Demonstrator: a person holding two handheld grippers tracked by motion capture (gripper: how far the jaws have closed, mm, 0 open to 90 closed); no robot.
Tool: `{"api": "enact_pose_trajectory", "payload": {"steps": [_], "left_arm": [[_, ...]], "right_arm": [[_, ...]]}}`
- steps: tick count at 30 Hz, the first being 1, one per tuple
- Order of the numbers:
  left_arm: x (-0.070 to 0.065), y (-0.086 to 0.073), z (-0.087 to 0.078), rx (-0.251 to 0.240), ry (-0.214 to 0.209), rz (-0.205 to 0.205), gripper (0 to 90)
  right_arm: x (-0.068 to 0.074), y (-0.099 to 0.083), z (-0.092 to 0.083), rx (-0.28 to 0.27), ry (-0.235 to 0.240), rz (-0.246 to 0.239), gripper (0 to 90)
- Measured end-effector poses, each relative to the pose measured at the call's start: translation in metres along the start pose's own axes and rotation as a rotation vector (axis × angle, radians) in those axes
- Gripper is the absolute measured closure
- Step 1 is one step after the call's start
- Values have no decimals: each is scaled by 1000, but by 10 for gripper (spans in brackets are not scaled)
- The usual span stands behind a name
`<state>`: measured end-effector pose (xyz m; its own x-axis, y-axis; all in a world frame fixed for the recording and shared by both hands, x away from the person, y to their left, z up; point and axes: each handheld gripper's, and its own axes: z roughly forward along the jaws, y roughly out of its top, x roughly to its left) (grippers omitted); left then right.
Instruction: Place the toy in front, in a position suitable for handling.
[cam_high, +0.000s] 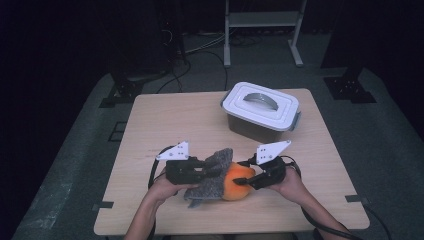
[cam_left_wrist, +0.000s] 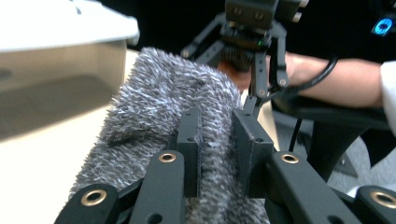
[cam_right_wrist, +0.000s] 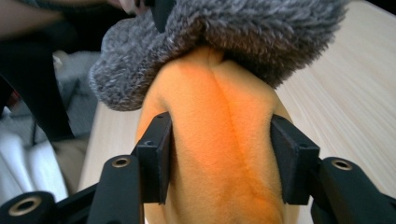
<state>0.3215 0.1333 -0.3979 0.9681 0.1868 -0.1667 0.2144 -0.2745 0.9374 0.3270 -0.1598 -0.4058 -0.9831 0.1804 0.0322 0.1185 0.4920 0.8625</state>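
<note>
Dark room, light wooden table (cam_high: 165, 120), white lidded bin (cam_high: 261, 111) at the far side; near the front edge lies a plush toy (cam_high: 220, 181), orange body with a fuzzy grey part, stretched between both grippers. Left gripper (cam_left_wrist: 216, 140) is pinched tight on a fold of the grey fur (cam_left_wrist: 163, 98); right gripper (cam_right_wrist: 219, 158) has its jaws either side of the orange end (cam_right_wrist: 219, 140), pads touching the fabric, squeeze unclear. Looks light, soft, squashy, not fragile; fur may slip, so best gripped deep on the stuffed orange bulk or a thick fold.
</note>
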Motion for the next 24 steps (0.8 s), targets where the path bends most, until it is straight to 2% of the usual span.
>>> {"api": "enact_pose_trajectory", "payload": {"steps": [2, 8, 11, 14, 17, 19, 22, 24], "left_arm": [[1, -2, 1, 5, 5, -8, 739], [5, -11, 9, 63, 17, -17, 739], [4, -12, 15, 59, 6, -23, 739], [3, -9, 20, 54, 5, -19, 739], [2, -8, 22, 50, 2, -19, 739], [1, -8, 23, 45, -5, -24, 738], [-1, -8, 26, 48, -20, -20, 739], [-3, -7, 28, 53, -24, -12, 738]], "right_arm": [[-2, -2, -3, 10, 2, 3, 426], [-13, -13, -18, 40, -17, 27, 391], [-14, -16, -26, 63, -43, 48, 366], [-11, -11, -30, 95, -77, 55, 318], [-3, -2, -32, 133, -114, 5, 311], [2, 1, -31, 139, -105, -4, 290], [3, 4, -25, 135, -66, 37, 228], [3, 6, -21, 145, -64, 41, 220]]}}
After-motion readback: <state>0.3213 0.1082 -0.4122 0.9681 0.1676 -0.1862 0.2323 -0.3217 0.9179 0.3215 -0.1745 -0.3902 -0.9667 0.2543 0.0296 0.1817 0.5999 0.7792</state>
